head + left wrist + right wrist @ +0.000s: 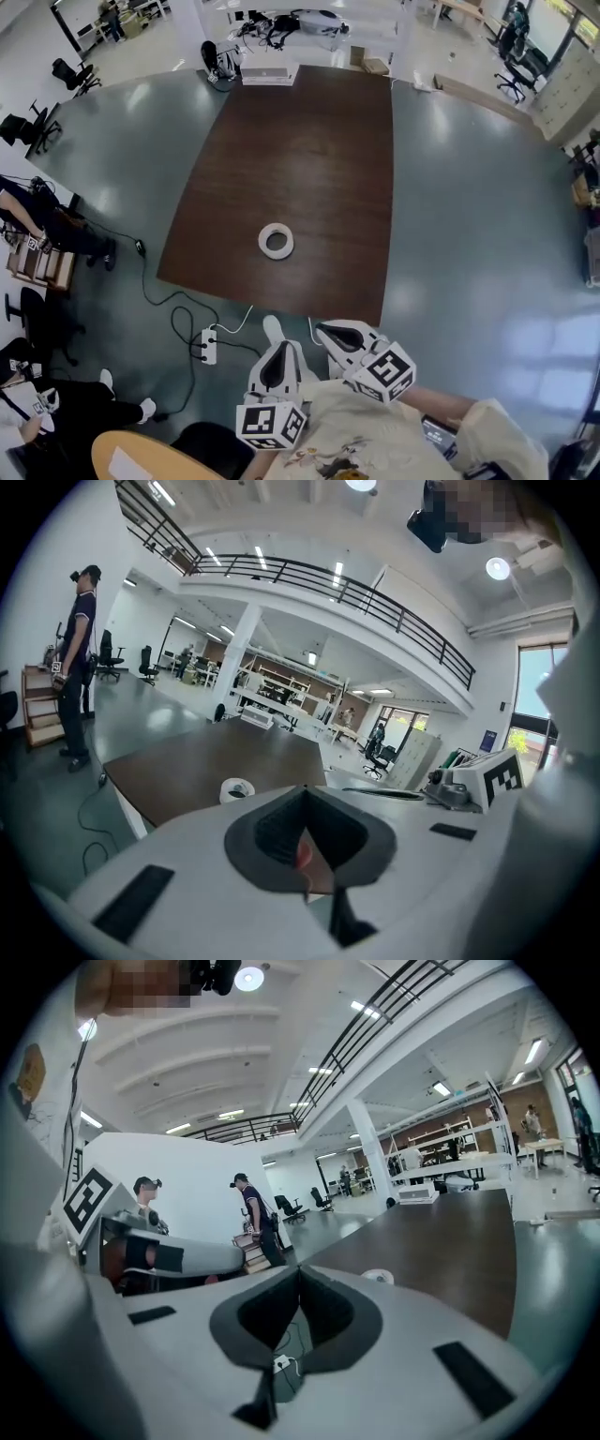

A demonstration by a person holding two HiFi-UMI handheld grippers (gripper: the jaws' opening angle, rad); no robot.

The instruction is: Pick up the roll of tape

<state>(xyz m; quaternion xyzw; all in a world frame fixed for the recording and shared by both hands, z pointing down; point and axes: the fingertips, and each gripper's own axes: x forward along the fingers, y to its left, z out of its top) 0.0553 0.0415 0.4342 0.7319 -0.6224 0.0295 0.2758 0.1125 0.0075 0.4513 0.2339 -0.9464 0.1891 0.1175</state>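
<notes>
Left gripper (273, 328), right gripper (328, 330): jaws together on both, nothing held. Roll of tape (276, 241): white ring, open centre, flat on dark brown table (309, 141), ahead of both grippers, well apart.

Your table (300, 159) looks like dark brown wood, smooth and not very shiny, while the grey-green floor (469, 206) around it is glossy and shows bright spots of light. The roll of tape (276, 241) is white and looks smooth. Your left gripper (273, 326) and right gripper (323, 328) are smooth white plastic with dark matt pads (267, 836), and your sleeve (375, 431) is soft cream cloth.
</notes>
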